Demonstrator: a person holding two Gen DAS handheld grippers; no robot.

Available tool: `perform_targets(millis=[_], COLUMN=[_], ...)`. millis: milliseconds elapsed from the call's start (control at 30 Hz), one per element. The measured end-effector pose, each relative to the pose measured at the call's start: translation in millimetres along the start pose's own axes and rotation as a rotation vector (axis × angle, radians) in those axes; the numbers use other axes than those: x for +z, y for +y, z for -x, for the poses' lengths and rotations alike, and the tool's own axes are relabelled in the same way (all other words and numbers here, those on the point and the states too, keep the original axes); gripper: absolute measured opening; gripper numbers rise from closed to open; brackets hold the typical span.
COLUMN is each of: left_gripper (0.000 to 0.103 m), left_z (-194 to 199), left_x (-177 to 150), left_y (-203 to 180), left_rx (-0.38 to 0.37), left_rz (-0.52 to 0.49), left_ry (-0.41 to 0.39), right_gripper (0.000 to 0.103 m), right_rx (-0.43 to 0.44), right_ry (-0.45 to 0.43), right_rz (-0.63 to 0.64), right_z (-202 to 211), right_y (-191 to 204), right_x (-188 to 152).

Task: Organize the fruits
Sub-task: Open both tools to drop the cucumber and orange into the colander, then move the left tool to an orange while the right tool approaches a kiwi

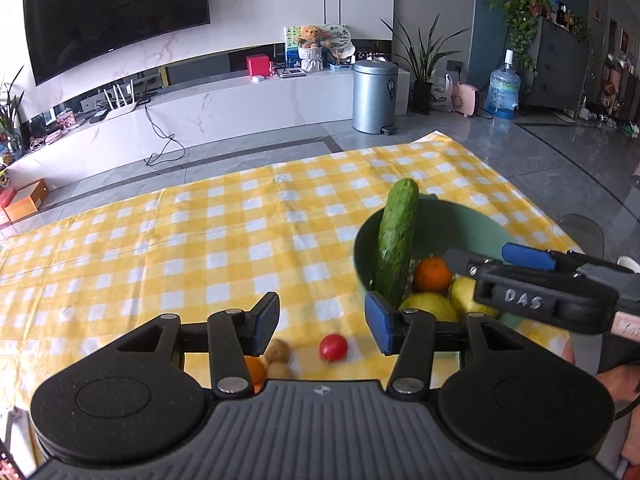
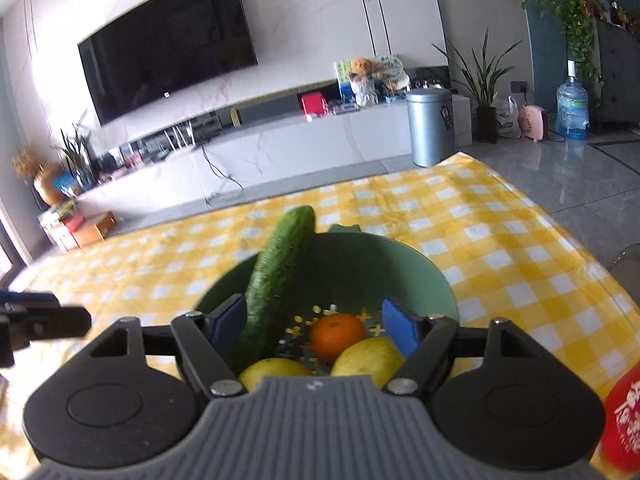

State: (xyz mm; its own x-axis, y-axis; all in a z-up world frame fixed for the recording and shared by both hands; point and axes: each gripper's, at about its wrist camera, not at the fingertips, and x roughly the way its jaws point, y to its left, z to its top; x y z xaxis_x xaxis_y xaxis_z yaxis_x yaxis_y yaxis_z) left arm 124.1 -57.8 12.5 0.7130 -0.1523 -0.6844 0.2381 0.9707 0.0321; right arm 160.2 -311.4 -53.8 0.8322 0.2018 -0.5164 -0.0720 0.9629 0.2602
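Cucumber (image 2: 276, 280), orange (image 2: 338, 336), lemons (image 2: 370, 356) were seen in bowl (image 2: 436, 280); tomato (image 1: 333, 347) and small fruits (image 1: 280, 354) were left at 7 o'clock on tabletop (image 1: 160, 240). Right gripper (image 2: 316, 328) was spread wide, nothing gripped; left gripper (image 1: 322, 320) was part-open, empty.

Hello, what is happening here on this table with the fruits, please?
A person with a gripper in each hand is sorting produce into a green bowl on a yellow checked cloth. The bowl holds a cucumber leaning on its rim, an orange and two yellow fruits. The right gripper is open above the bowl, holding nothing. The left gripper is open and empty; a small tomato and some other pieces remain on the cloth.
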Motion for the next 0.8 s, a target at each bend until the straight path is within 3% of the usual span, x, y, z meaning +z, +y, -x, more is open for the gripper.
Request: perform_targets(millis=[300, 667, 800], left_gripper=[0.058, 0.058, 0.058], left_z=[15, 23, 17], left_x=[-26, -46, -51], left_y=[25, 45, 52], left_rx=[0.002, -0.023, -0.075], left_rz=[0.031, 0.062, 0.088], left_ry=[0.047, 0.054, 0.101], right_gripper=[0.073, 0.078, 0.078], right_rx=[0.094, 0.172, 0.147], right_ry=[-0.037, 0.079, 0.131], right_rz=[0.048, 0.19, 0.251], right_z=[31, 32, 23], right_y=[33, 80, 91], right_x=[-24, -62, -70])
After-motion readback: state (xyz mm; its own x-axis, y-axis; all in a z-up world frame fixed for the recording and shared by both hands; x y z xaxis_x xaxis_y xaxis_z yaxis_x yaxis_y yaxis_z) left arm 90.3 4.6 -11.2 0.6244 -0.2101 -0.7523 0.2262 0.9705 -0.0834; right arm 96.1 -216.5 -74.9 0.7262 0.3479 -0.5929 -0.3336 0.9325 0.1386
